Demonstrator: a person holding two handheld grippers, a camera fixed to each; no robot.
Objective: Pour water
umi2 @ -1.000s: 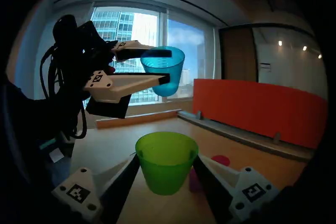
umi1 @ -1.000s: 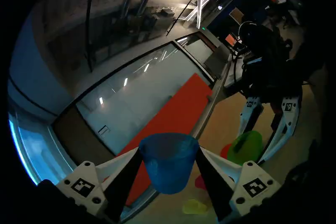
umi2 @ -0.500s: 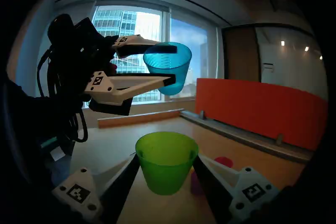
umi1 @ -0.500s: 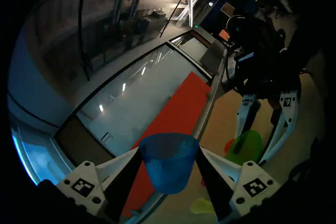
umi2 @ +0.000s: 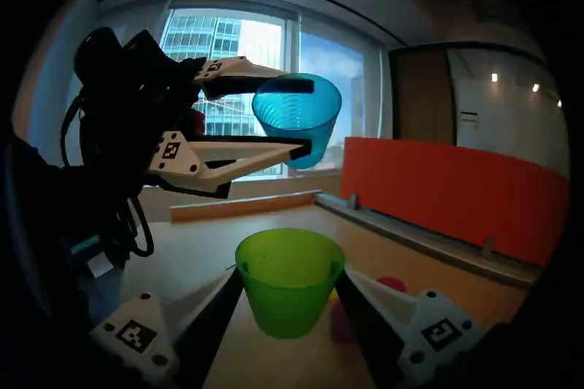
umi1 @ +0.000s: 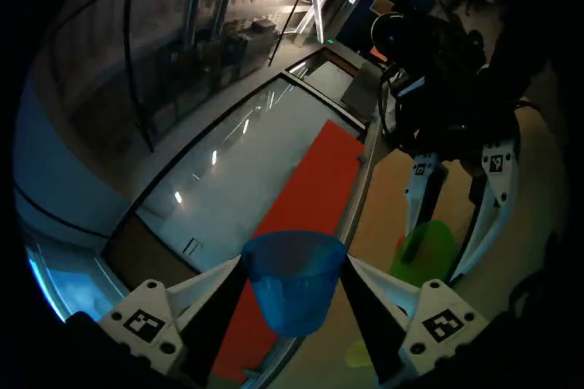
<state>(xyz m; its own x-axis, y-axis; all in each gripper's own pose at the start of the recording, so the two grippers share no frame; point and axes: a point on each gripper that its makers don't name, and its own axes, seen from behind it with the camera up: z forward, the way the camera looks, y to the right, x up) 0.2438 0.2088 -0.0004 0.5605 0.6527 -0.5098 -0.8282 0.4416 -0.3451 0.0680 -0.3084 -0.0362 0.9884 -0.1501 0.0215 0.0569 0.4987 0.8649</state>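
Left tool (umi2: 303, 116): clamped on translucent blue plastic cup (umi2: 296, 106), held high. Right tool (umi2: 290, 276): clamped on translucent green plastic cup (umi2: 290, 298), low over wooden counter (umi2: 212, 243). Relation: blue cup above and slightly beyond the green, apart (mouth seemingly tilting towards it).

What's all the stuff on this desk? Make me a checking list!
Surface: wooden table.
Job's things: blue cup held up high; green cup lower; cannot tell if there is water.
Clutter: pink pieces and a yellow-green piece on the table.
Grippers: left gripper shut on blue cup; right gripper shut on green cup.
Cables: black cables hang by the left gripper.
Surroundings: window, orange partition.
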